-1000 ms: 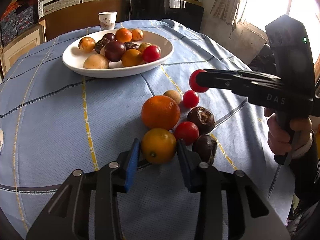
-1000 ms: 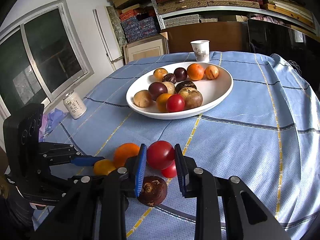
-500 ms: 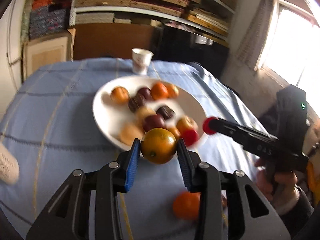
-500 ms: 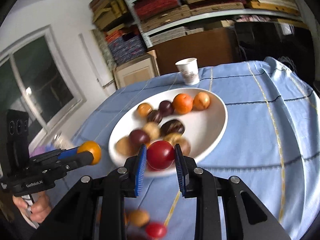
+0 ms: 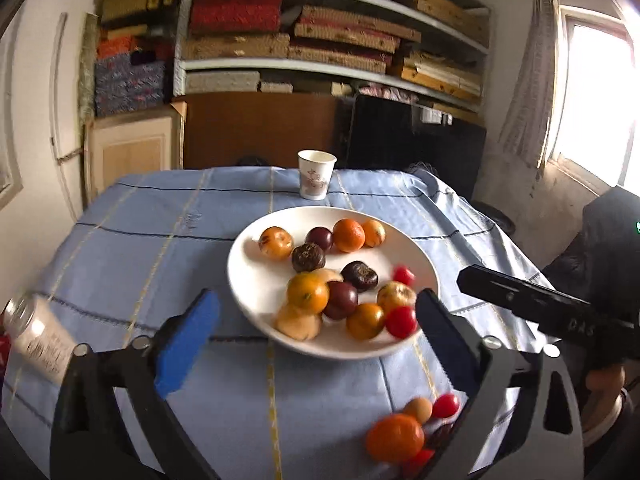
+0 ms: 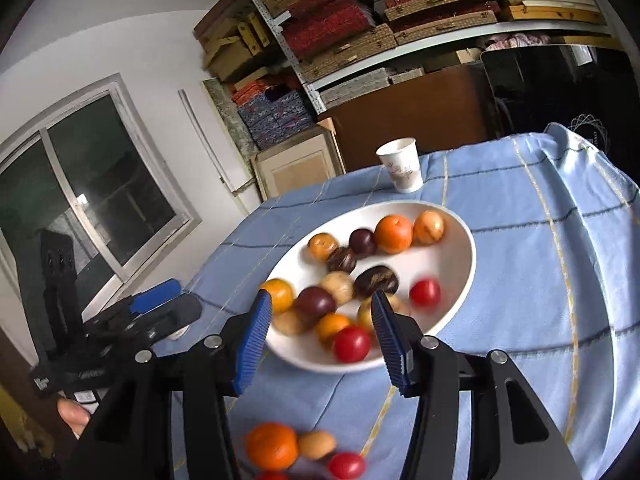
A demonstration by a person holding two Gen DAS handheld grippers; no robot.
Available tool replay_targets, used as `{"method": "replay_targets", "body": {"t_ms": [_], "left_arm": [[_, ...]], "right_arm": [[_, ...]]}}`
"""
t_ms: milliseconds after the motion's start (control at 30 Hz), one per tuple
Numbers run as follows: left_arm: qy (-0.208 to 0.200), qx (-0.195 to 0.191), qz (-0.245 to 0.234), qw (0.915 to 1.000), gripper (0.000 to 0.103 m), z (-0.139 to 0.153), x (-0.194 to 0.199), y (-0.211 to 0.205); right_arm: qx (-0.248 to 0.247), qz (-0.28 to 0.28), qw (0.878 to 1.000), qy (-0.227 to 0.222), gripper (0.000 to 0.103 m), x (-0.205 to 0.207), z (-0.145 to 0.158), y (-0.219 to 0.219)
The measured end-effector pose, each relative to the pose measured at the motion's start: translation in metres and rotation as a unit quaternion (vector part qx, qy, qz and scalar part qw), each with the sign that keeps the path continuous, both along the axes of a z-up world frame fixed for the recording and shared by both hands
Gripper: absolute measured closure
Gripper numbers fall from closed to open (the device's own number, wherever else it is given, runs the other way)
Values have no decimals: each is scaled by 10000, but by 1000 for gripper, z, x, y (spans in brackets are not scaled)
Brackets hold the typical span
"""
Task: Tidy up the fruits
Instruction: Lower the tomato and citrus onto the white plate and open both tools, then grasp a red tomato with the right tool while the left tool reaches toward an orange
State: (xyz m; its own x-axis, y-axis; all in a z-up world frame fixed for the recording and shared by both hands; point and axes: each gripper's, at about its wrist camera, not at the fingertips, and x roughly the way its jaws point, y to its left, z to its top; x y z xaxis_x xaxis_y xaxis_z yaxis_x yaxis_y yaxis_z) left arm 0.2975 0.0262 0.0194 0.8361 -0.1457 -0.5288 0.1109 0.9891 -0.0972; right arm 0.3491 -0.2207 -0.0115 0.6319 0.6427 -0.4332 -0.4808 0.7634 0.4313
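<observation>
Both loads have been let go since half a second ago: the orange fruit (image 5: 308, 292) and the red tomato (image 6: 425, 293), gripped then, are now seen in the white plate (image 5: 256, 240), the tomato blurred as if rolling. The left gripper (image 5: 316, 332) is spread wide with nothing between its fingers, and the right gripper (image 6: 320, 336) is released and bare too.

More fruit is left on the bench (image 5: 140, 240), at five o'clock in the left wrist view: a large orange (image 5: 395, 438), a tan fruit (image 5: 418, 410), a small tomato (image 5: 446, 405) and darker pieces half hidden behind the finger. These are judged light and round, prone to rolling; the tomatoes are likely soft-skinned and slick, so a gentle squeeze across the widest middle is called for. The orange is firmer and can be clamped harder.

The plate is crowded at six o'clock, while bare room is left at three o'clock by its rim. A paper cup (image 5: 316, 174) is stood at twelve o'clock, well apart, and a can (image 5: 36, 338) at nine o'clock.
</observation>
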Motion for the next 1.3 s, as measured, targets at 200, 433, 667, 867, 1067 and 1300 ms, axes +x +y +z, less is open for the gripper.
{"method": "replay_targets", "body": {"t_ms": [200, 433, 667, 867, 1067, 1300], "left_arm": [[423, 503, 162, 9977, 6, -40, -30, -7], [203, 1119, 278, 9931, 5, -42, -42, -22], [469, 1006, 358, 9932, 5, -48, -35, -15], [647, 769, 463, 9939, 5, -51, -30, -4], [733, 736, 514, 9933, 5, -54, -27, -1], [810, 657, 540, 9931, 5, -54, -25, 2]], "right_arm": [[-633, -267, 9976, 16, 50, -29, -24, 0], [-861, -508, 9949, 144, 40, -40, -33, -4], [-934, -600, 9932, 347, 40, -34, -39, -6], [-985, -595, 9927, 359, 40, -35, -39, -5], [-1126, -550, 9906, 540, 40, -31, -43, -4], [-1308, -136, 9880, 812, 49, -33, -52, 3]]}}
